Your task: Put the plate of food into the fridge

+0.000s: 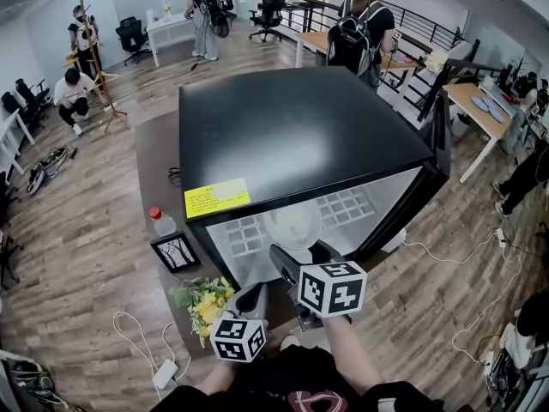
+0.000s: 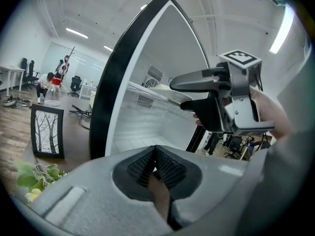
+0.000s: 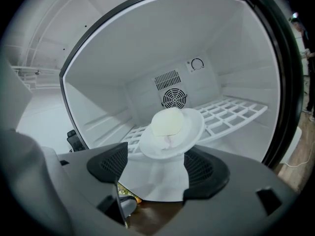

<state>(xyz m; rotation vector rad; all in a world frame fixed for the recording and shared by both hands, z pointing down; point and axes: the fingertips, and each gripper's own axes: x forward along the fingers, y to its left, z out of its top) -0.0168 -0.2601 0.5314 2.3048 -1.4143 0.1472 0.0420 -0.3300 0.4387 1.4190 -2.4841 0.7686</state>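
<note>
The fridge (image 1: 292, 127) is black outside and white inside, and it stands open toward the person. The right gripper (image 1: 285, 257) reaches into its mouth with the plate (image 3: 193, 124). Its two fingers are closed on the near part of the plate, one dark pad on each side of the white surface.

The plate is plain white and round with a shallow raised rim, and it tilts a little. On it sits the food (image 3: 167, 121), a smooth, pale cream, rounded lump with a faint pink patch just on its near side. The plate is just inside the opening, over the near edge of the white wire shelf (image 3: 231, 113). Whether it touches the shelf cannot be told. Far behind it, on the back wall, is a round fan grille (image 3: 173, 98).

The left gripper (image 2: 155, 156) is outside the fridge, nearer the person and to the left of the right one. Its fingers are pressed together with nothing between them.

A yellow sticker (image 1: 216, 197) lies on the fridge top at its near left corner. On the floor to the left of the fridge are a bottle (image 1: 161, 221) with a red cap, a framed picture (image 1: 175, 251) of bare trees, and nearer still a bunch of yellow flowers (image 1: 204, 303)
</note>
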